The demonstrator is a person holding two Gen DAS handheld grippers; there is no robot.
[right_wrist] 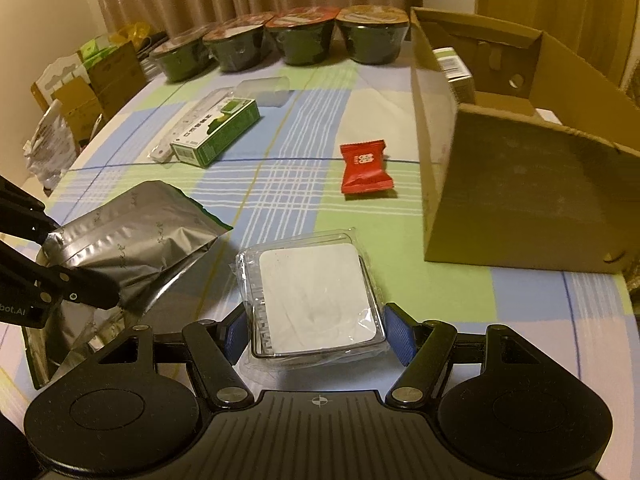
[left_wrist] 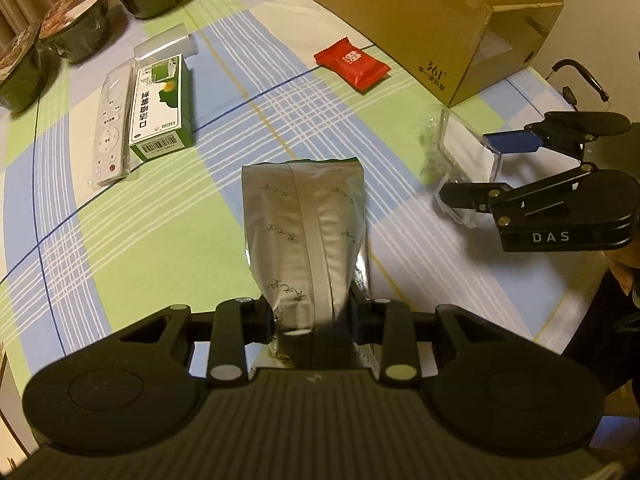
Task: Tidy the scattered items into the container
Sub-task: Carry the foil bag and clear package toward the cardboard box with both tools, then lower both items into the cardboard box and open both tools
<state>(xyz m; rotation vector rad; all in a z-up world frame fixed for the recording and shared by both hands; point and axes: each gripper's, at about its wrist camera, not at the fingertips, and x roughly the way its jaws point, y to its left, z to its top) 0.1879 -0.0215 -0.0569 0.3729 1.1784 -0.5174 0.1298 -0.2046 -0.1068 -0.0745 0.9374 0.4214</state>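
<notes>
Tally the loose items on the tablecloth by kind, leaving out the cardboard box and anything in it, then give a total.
Instant-noodle bowls: 4
Silver foil pouch: 1
Clear plastic case: 1
Red sachet: 1
Green carton: 1
White remote: 1
Clear tube: 1
Total: 10

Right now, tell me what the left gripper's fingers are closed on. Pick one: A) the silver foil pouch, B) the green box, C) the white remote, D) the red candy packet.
A: in the left wrist view the left gripper pinches the silver foil pouch between its fingers, while the red candy packet, green box and white remote lie untouched on the tablecloth.
</notes>
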